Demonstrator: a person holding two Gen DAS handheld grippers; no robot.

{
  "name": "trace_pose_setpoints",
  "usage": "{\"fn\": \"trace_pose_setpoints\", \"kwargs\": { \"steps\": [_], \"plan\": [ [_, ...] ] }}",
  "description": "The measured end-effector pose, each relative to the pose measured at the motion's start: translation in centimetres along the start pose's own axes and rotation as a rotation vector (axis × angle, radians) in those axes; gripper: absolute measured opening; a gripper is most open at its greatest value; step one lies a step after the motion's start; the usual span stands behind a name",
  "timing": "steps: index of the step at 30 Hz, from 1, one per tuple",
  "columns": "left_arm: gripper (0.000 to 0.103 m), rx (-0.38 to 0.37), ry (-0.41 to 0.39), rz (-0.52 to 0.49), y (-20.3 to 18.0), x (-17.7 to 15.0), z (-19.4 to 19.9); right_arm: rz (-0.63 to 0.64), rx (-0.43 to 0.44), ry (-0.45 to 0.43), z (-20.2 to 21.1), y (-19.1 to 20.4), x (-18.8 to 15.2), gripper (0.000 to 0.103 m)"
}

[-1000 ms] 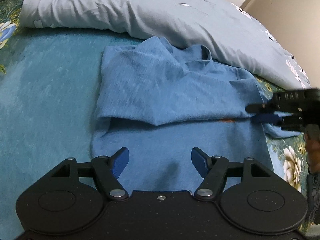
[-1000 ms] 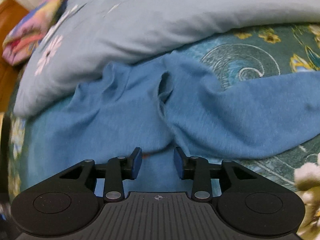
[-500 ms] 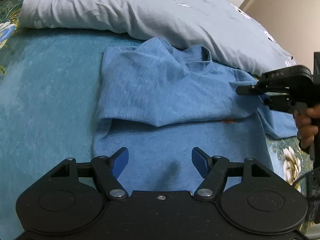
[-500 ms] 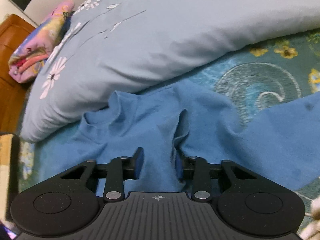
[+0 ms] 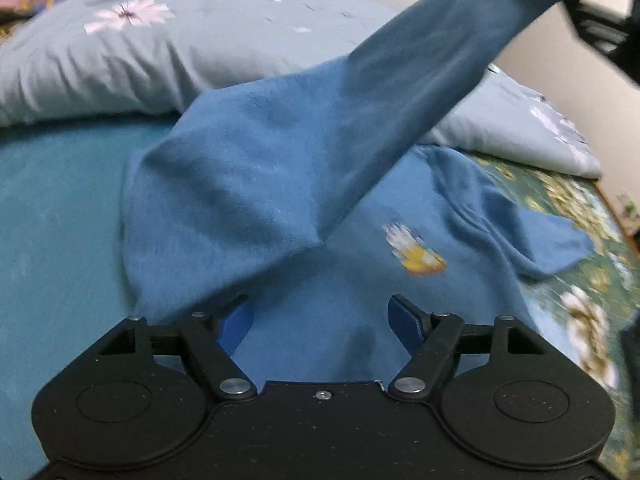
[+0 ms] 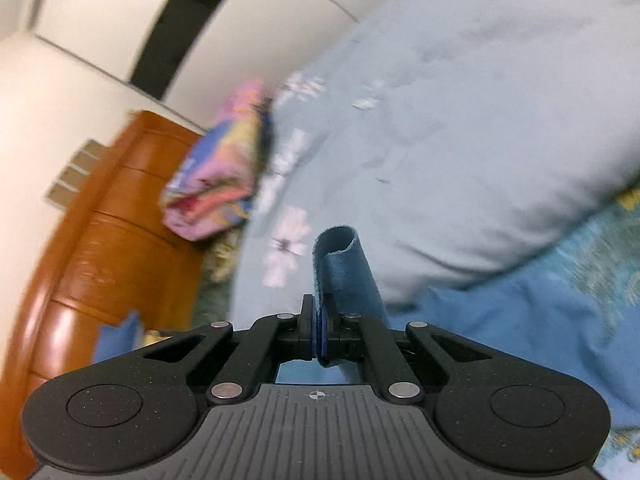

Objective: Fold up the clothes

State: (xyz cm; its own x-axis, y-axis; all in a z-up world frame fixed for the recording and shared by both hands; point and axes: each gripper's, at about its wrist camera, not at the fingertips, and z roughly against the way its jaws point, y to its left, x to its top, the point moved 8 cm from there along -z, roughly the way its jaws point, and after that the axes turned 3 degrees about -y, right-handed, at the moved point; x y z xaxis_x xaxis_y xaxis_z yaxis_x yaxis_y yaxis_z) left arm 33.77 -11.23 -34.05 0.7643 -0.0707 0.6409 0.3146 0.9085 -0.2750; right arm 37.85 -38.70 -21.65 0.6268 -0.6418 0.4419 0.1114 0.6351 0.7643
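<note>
From the left wrist, the left gripper (image 5: 322,316) hovers low over the blue shirt (image 5: 256,184) spread on the teal bedspread (image 5: 56,216), its jaws wide apart and opening with only flat cloth below them, while one sleeve (image 5: 452,40) is drawn up taut toward the right gripper (image 5: 600,4), blurred at the top right corner, before a pale blue duvet (image 5: 132,60). From the right wrist, the right gripper (image 6: 320,336) is pressed together, pinching the sleeve's cuff (image 6: 340,256), which stands up above the pads as an open tube; beyond lie the duvet (image 6: 460,140), a folded multicoloured cloth (image 6: 216,176) and a wooden headboard (image 6: 100,240). No containers show in either view.
</note>
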Motion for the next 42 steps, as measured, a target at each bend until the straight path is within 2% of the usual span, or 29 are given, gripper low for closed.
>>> {"fn": "trace_pose_setpoints", "kwargs": {
  "steps": [2, 5, 6, 8, 11, 14, 17, 20, 23, 25, 27, 29, 32, 34, 35, 37, 41, 42],
  "plan": [
    [0.072, 0.118, -0.066, 0.006, 1.3, 0.8, 0.3, 0.034, 0.000, -0.006, 0.5, 0.6, 0.2, 0.001],
    [0.072, 0.216, -0.121, 0.070, 3.4, 1.1, 1.8, 0.074, -0.056, 0.004, 0.9, -0.4, -0.1, 0.001],
    [0.072, 0.222, -0.122, 0.086, 3.8, 0.8, 2.3, 0.084, -0.093, 0.014, 0.9, -1.3, -0.5, 0.001],
    [0.074, 0.189, -0.086, 0.106, 4.2, 0.0, 3.0, 0.072, -0.181, 0.055, 0.4, -4.3, -2.1, 0.001],
    [0.075, 0.090, -0.009, 0.122, 3.7, -1.2, 3.6, 0.048, -0.316, 0.120, -0.2, -9.1, -4.5, 0.001],
    [0.075, 0.035, 0.015, 0.145, 4.1, -1.8, 5.2, 0.034, -0.404, 0.173, -0.5, -12.4, -6.6, 0.001],
    [0.075, 0.014, 0.012, 0.200, 5.3, -1.3, 6.8, -0.005, -0.435, 0.174, -0.2, -14.1, -7.4, 0.001],
    [0.075, 0.034, -0.029, 0.224, 7.3, 0.9, 7.5, 0.002, -0.435, 0.175, 0.0, -14.1, -7.7, 0.001],
    [0.075, 0.062, -0.077, 0.261, 9.3, 4.4, 6.2, 0.018, -0.429, 0.180, -0.1, -13.5, -7.8, 0.001],
    [0.074, 0.081, -0.077, 0.290, 10.3, 6.4, 4.4, 0.009, -0.425, 0.174, -0.3, -13.3, -7.5, 0.001],
    [0.065, 0.116, -0.043, 0.301, 10.8, 7.6, 2.5, 0.002, -0.423, 0.170, -0.5, -13.3, -7.5, 0.002],
    [0.050, 0.135, -0.008, 0.276, 10.6, 8.1, 0.8, -0.002, -0.423, 0.168, -0.7, -13.4, -7.4, 0.002],
    [0.047, 0.157, 0.073, 0.213, 9.5, 8.1, -2.2, -0.010, -0.416, 0.167, -0.7, -13.5, -7.3, 0.002],
    [0.044, 0.189, 0.097, 0.172, 9.0, 7.9, -3.3, -0.017, -0.411, 0.165, -0.7, -13.6, -7.2, 0.002],
    [0.029, 0.221, 0.085, 0.147, 8.9, 8.0, -3.4, -0.020, -0.409, 0.165, -0.7, -13.6, -7.2, 0.002],
    [0.007, 0.264, 0.060, 0.142, 9.1, 8.0, -3.2, -0.020, -0.402, 0.170, -0.9, -13.6, -7.1, 0.002],
    [0.004, 0.323, -0.007, 0.169, 10.0, 8.0, -1.8, -0.001, -0.381, 0.179, -1.4, -13.2, -7.2, 0.002],
    [0.003, 0.314, -0.038, 0.202, 10.2, 8.1, -1.2, 0.011, -0.381, 0.180, -1.5, -13.0, -7.1, 0.002]
  ]
}}
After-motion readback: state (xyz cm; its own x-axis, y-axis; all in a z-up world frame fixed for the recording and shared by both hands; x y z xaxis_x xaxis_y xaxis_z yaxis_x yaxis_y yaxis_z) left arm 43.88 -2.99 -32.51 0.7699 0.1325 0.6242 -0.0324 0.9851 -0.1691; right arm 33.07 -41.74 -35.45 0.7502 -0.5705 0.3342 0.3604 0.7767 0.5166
